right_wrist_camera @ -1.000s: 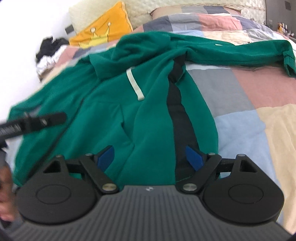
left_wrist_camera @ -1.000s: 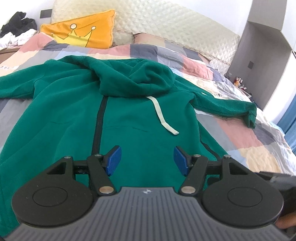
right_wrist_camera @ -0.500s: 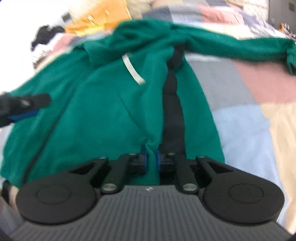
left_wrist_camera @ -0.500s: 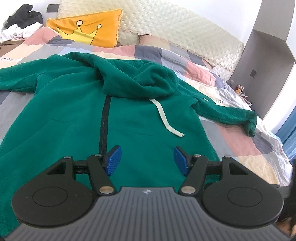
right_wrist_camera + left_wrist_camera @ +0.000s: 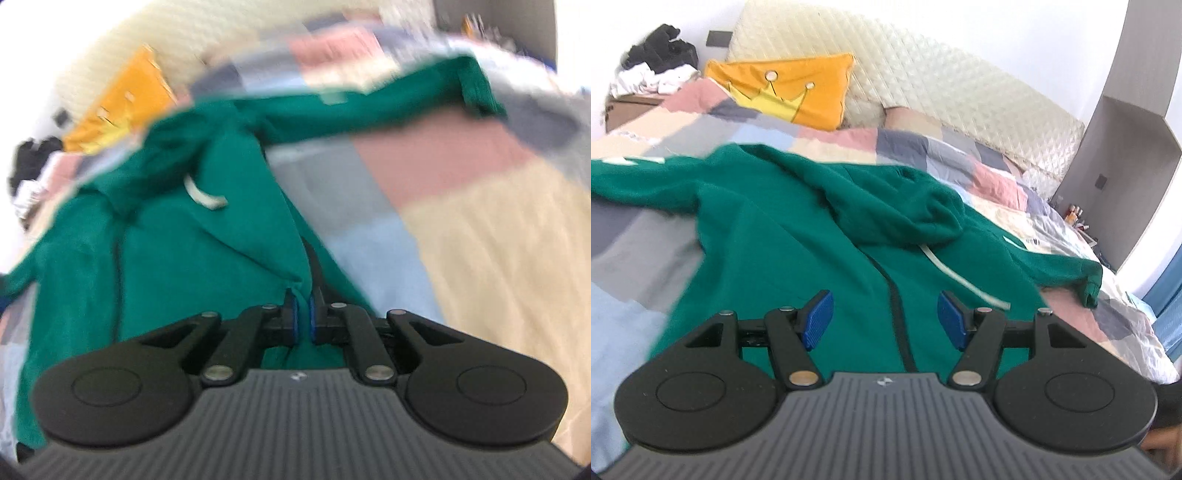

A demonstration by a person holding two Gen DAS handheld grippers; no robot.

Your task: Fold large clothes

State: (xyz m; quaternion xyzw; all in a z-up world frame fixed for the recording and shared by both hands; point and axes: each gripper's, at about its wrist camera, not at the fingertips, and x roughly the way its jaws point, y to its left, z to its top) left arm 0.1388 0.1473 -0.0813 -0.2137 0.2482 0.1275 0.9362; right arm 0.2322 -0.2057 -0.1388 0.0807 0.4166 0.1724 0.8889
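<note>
**Green hoodie on bed, right gripper clamped on hem**

Green zip hoodie (image 5: 798, 236) lies front-up on the patchwork bedspread (image 5: 997, 173), hood toward the orange crown pillow (image 5: 790, 92), sleeves spread out to both sides. Right gripper (image 5: 302, 314): blue pads pinched together on a fold of hoodie fabric beside the dark zipper strip. Left gripper (image 5: 884, 319): jaws apart, nothing between them, hanging over the lower front. Right view is blurred.

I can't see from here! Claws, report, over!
Right claw shut on green fleece hoodie hem. Left claw open above it. Nothing blocking, over.
</note>
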